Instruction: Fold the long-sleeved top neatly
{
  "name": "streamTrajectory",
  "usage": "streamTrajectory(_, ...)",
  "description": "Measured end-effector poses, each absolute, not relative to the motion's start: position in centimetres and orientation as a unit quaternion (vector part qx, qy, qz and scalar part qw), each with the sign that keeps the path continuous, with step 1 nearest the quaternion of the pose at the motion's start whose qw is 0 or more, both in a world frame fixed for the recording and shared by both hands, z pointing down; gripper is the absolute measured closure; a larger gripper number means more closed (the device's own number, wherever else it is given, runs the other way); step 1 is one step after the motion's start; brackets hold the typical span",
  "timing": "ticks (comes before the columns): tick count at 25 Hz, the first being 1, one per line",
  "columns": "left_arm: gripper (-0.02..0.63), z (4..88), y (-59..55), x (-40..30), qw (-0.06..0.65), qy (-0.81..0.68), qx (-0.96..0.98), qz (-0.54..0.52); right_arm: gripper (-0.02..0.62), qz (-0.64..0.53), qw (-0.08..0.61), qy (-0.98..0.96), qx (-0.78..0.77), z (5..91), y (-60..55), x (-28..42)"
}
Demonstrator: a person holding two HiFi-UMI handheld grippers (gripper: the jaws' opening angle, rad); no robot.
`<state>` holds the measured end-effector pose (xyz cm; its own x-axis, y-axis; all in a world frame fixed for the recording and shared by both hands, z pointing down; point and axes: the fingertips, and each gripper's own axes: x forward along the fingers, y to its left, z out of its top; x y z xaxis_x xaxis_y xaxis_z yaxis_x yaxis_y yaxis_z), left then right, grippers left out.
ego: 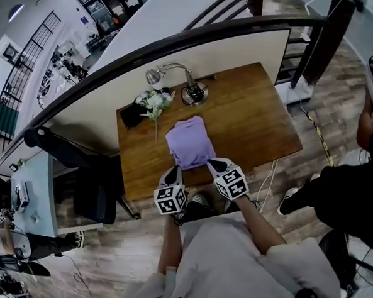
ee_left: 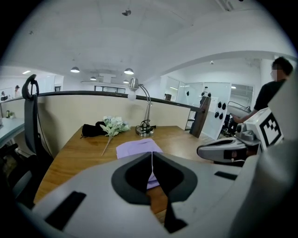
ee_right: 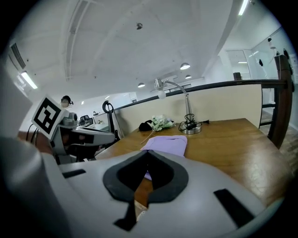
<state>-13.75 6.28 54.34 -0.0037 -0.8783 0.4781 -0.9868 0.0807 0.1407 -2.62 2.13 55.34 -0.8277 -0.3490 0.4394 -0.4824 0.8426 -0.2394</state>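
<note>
- Item: long-sleeved top (ego: 190, 142), lilac. It lies on the wooden table (ego: 258, 118) as a compact, roughly rectangular packet, no sleeve showing loose. Its near edge faces the person and its far edge points toward the desk lamp (ego: 191, 89).
- Left gripper (ego: 174, 170): jaws together, pads meeting in a thin line in its own view (ee_left: 152, 162), and no cloth seen pinched between them. It sits at the packet's near left corner. Whether it touches the fabric cannot be told.
- Right gripper (ego: 211, 165): jaws likewise pressed together and empty in its own view (ee_right: 148, 163). It sits at the near right corner, roughly level with the left one.
- Other contents: a spray of white flowers (ego: 155, 102) and a black pouch (ego: 132, 115) near the table's far left, both apart from the top. The lamp stands at the far edge.
- Stage, as judged: folding looks essentially complete, with only squaring and smoothing left.
- Handling note: use the closed tips as blunt pushers rather than pinching.
  - Nudge both near corners evenly so the packet stays square to the table edge.
  - Press lightly, since thin knit is likely to bunch or slide on the polished wood.
  - Work both sides together, as a one-sided push would probably skew the stack.
- Caution: keep strokes short and toward the far edge, well short of the flower stem.
</note>
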Motion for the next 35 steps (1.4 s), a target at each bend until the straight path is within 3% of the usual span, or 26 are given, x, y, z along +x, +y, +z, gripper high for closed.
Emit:
streamTrajectory(14, 0.581, 54.5, 5.7, -11.8, 0.232, -0.707, 0.661, 0.095, 0.589, 0.15, 0.211, -0.939, 0.227, 55.9, 3.2, 2.5)
streamTrajectory(24, 0.581, 54.5, 7.0, -12.5, 0.205, -0.721, 0.645, 0.148, 0.589, 0.158, 0.22, -0.942, 0.197, 56.9, 4.6, 2.0)
streamTrajectory(35, 0.581, 54.5, 6.4, -11.2, 0.226, -0.709, 0.657, 0.118, 0.589, 0.165, 0.208, -0.942, 0.207, 56.5, 2.0, 0.5)
